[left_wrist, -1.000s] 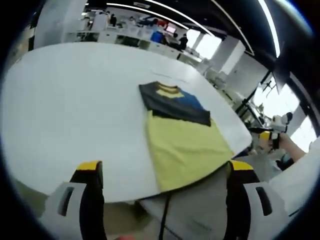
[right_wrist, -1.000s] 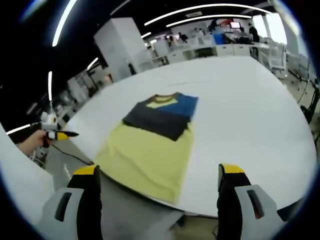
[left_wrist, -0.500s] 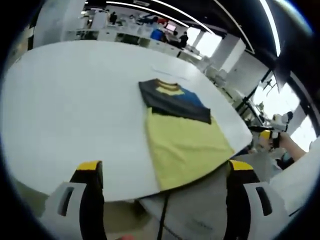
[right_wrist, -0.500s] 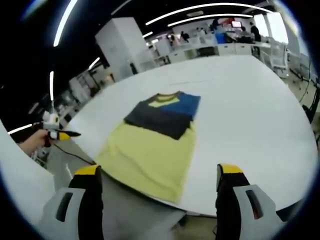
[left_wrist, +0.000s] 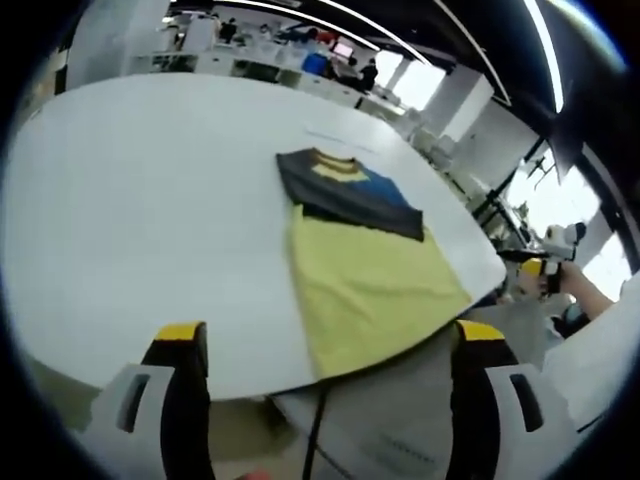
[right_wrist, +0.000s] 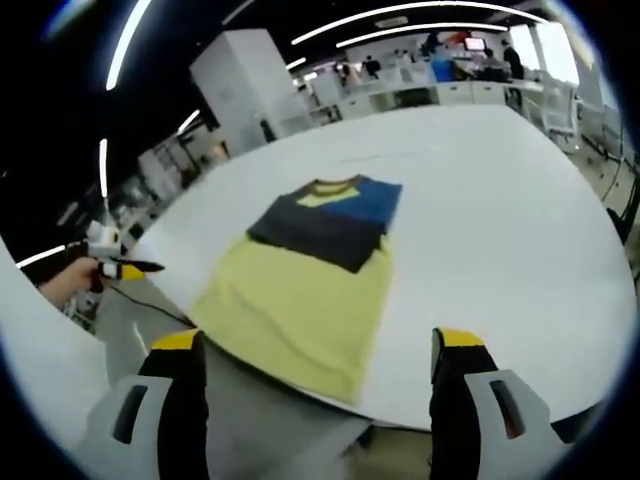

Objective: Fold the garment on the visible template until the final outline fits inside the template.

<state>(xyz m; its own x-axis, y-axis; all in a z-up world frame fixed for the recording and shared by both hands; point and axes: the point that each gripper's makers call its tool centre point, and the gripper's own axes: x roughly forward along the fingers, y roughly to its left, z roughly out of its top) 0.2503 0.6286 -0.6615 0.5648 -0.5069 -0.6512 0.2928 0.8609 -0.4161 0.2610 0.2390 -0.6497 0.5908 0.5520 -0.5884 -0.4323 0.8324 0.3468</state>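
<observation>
Both tools held back off the near edge of the white table [left_wrist: 130,210], jaws spread wide and gripping nothing: left gripper [left_wrist: 325,345] and right gripper [right_wrist: 318,350] alike, yellow tips apart with the garment between them in view; garment [left_wrist: 362,262] lying flat on the tabletop, already narrowed to a long strip, dark navy and blue collar end [right_wrist: 335,215] far from the person, pale yellow hem end reaching to the near table edge or perhaps just over it; template outline not made out clearly, only a faint line beyond the collar in both views, so fit cannot be judged with confidence. Likely risks from here: hem slipping off the edge if tugged toward the person, dragging the cloth partly out of the workspace; pinching only the top layer at a corner, so the lower layer stays behind and the fold opens; uneven lift by the two jaws, skewing the crease and leaving a corner outside the outline; thin fabric sliding on the smooth surface instead of folding.
</observation>
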